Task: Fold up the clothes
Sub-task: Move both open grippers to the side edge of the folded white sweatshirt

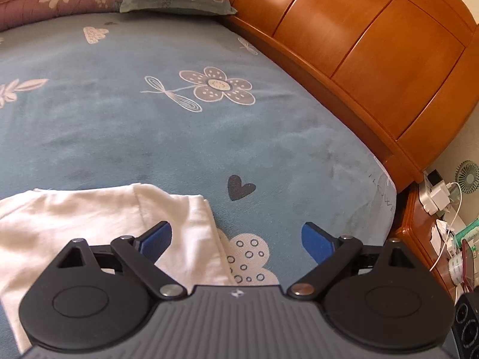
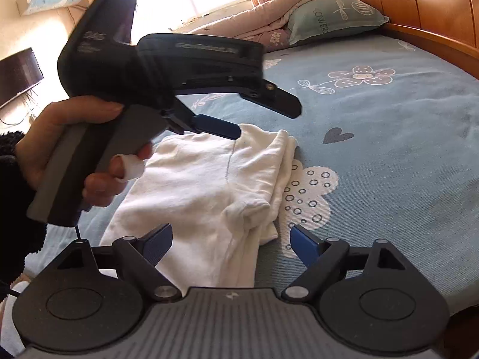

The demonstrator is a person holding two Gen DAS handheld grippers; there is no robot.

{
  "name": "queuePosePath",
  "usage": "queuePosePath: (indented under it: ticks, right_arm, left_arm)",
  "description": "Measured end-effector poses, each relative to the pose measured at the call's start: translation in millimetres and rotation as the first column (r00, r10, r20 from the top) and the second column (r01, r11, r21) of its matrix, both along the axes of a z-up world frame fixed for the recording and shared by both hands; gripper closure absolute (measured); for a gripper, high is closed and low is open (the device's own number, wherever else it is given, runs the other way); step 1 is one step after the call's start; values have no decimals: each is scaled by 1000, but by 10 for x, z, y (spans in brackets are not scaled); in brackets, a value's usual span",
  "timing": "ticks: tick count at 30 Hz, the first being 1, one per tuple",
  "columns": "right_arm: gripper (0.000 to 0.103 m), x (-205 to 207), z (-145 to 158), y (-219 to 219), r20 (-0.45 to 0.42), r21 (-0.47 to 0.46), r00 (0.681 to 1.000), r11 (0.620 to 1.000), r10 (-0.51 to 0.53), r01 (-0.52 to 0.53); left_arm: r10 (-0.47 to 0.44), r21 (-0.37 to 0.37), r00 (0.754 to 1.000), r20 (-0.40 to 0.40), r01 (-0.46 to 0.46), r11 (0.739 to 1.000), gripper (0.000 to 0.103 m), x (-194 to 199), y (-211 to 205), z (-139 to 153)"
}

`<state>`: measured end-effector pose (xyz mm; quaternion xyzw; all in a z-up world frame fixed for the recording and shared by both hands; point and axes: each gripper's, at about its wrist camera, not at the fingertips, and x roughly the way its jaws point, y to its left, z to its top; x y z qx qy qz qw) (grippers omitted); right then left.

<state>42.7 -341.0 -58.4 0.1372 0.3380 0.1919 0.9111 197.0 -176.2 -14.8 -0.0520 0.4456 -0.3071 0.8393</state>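
Both the left hand-held gripper [image 1: 236, 240] and the right hand-held gripper [image 2: 232, 243] stood wide and empty above the folded white garment [image 2: 206, 185] on the bed [image 2: 389, 137]; a careless regrasp would probably have pulled its layered edge loose.

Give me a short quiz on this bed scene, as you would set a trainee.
1. True or false: the right gripper is clamped on the white garment.
2. What printed shape lies just beyond the garment's far right corner: a heart, a star or a moon?
3. Which gripper hangs above the garment's far edge?

Key:
1. False; both jaws stand open.
2. The dark heart.
3. The left gripper.
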Motion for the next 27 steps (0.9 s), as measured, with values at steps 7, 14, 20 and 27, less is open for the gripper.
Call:
queuePosePath:
  ticks: [7,14,20,27]
  right_arm:
    - [12,78,66,262,38,53,994,993,103,-105]
    - [11,-82,-63,385,-55,67,990,990,128,-125]
    - [7,-253,35,459,-28,37,985,985,171,-170]
    - [6,-346,54,627,-37,-31,981,981,192,-193]
  left_arm:
    - [190,-6,982,-7,-190,982,9,-365,724,86]
    - [325,-24,942,-81,-328,944,9,-777,1253,-84]
    - [328,-72,935,-131,-339,938,9,-1032,1364,-210]
    - [374,-50,919,-125,-382,923,9,-1165,1497,-212]
